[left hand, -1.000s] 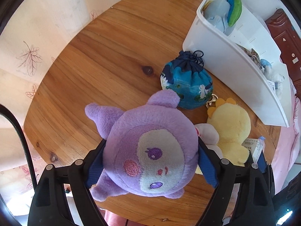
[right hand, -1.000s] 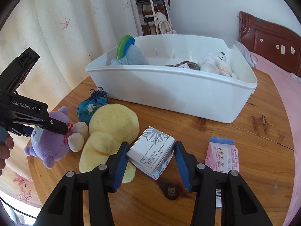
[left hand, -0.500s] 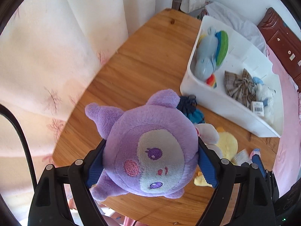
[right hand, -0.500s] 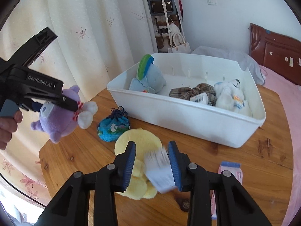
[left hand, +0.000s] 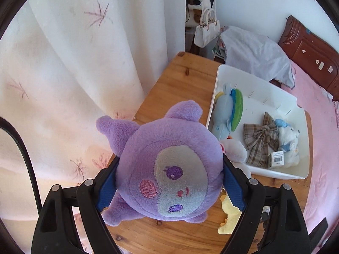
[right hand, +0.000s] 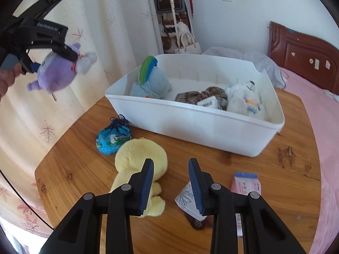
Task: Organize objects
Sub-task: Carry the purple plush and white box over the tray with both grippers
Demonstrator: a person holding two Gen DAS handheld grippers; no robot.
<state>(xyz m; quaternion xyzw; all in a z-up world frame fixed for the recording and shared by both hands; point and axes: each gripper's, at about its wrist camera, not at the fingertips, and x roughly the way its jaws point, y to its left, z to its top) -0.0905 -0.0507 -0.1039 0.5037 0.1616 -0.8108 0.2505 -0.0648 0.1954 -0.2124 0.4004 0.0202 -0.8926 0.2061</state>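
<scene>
Since a second before, the left gripper (left hand: 169, 180) had risen off the wooden table (right hand: 84, 169), the purple plush (left hand: 169, 169) clamped between its jaws, high beside the curtain (left hand: 74, 63). The right gripper (right hand: 171, 182) had let go of the small box (right hand: 187, 203); its jaws stood parted above it, the box under the right jaw. The white bin (right hand: 211, 127) sat beyond.

Left wrist: aimed steeply down from high above the table (left hand: 169, 84), purple plush (left hand: 169, 173) filling the near field | Right wrist: angled forward from lower, nearer the tabletop | Shared: white bin (right hand: 197, 122), purple plush, yellow plush (right hand: 139, 158).
</scene>
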